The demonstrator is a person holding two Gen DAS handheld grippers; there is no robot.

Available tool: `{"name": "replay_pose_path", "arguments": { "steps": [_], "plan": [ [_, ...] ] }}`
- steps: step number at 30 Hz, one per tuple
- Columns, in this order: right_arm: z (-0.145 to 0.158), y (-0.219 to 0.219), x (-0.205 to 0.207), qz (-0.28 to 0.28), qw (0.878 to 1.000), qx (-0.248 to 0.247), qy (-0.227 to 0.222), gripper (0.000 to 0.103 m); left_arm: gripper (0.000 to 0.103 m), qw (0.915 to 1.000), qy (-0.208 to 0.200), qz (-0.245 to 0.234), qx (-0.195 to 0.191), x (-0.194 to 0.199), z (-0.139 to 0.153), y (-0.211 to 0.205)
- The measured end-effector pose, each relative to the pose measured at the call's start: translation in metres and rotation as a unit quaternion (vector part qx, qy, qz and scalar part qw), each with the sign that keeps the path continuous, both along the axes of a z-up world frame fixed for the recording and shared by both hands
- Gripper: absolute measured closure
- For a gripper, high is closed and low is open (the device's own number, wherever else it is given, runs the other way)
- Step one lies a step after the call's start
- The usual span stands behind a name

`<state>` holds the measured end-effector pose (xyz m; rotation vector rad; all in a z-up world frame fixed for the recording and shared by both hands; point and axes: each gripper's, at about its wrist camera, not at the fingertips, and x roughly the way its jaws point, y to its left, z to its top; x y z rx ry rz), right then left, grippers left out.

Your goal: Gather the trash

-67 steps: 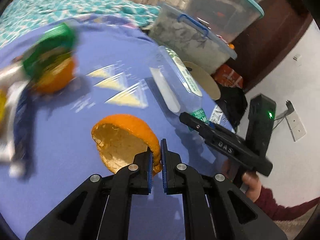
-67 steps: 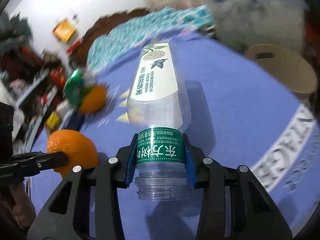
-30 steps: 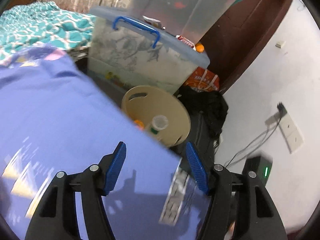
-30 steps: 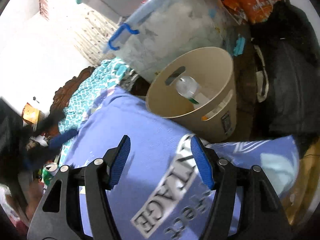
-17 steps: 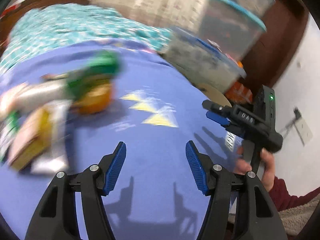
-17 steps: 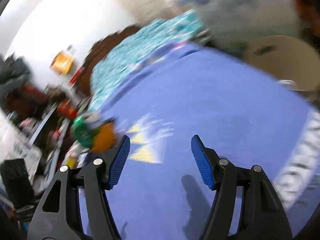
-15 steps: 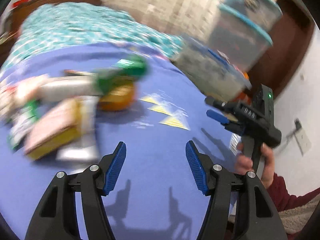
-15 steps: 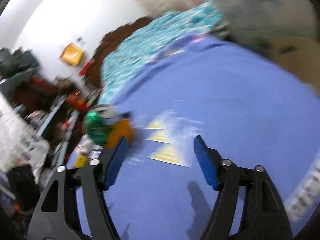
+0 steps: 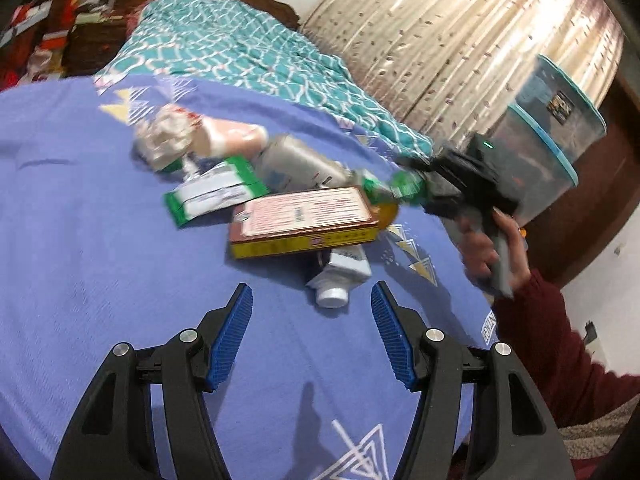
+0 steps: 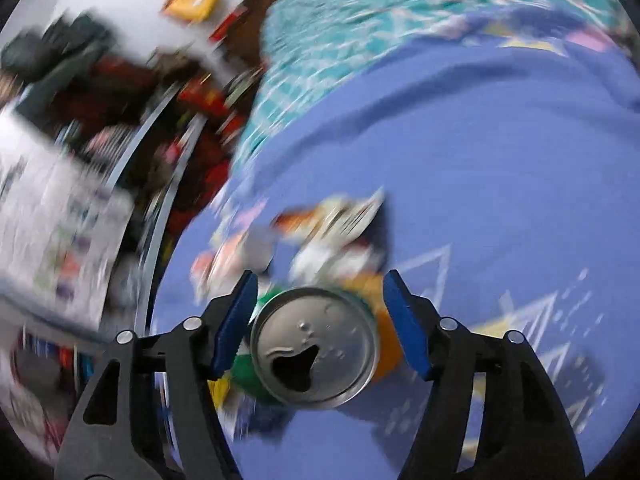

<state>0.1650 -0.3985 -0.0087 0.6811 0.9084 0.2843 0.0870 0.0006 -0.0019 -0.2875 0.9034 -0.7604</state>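
Trash lies heaped on the purple bedspread (image 9: 100,248). A round aluminium can (image 10: 316,346), green-sided with its tab hole open, sits between the right gripper (image 10: 322,324)'s 2 ribbed blue pads, which have just been closing but stand clear of its rim. The left gripper (image 9: 312,336) gapes empty; just ahead of its fingertips lie a white capped carton (image 9: 340,276) and a flat rectangular box (image 9: 304,220).

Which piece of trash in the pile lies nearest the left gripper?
The small white capped bottle, its cap pointing toward the left gripper. It sticks out from under the yellow-edged box; the rest lie farther back.
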Motion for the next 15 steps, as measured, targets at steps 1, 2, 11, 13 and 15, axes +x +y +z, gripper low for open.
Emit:
{"name": "replay_pose_path", "arguments": {
  "steps": [1, 2, 11, 13, 15],
  "plan": [
    [0.001, 0.008, -0.011, 0.015, 1.0, -0.006, -0.003, 0.038, 0.045, 1.0, 0.005, 0.0, -0.004, 0.0, -0.002, 0.002],
    [0.002, 0.021, -0.029, 0.042, 0.999, -0.011, -0.009, 0.038, 0.045, 1.0, 0.008, 0.0, -0.006, 0.001, -0.003, 0.002],
    [-0.014, 0.065, -0.166, 0.094, 0.995, -0.022, -0.037, 0.038, 0.024, 0.9999, -0.009, 0.001, -0.015, 0.019, 0.019, -0.029],
    [-0.016, 0.05, -0.171, 0.047, 0.998, -0.036, -0.035, 0.038, 0.022, 0.9993, -0.036, 0.004, 0.007, 0.019, 0.026, -0.036],
    [-0.02, 0.029, -0.168, 0.001, 0.999, -0.02, -0.027, 0.038, 0.021, 0.9986, -0.047, 0.006, 0.022, 0.02, 0.029, -0.041]
  ]
}}
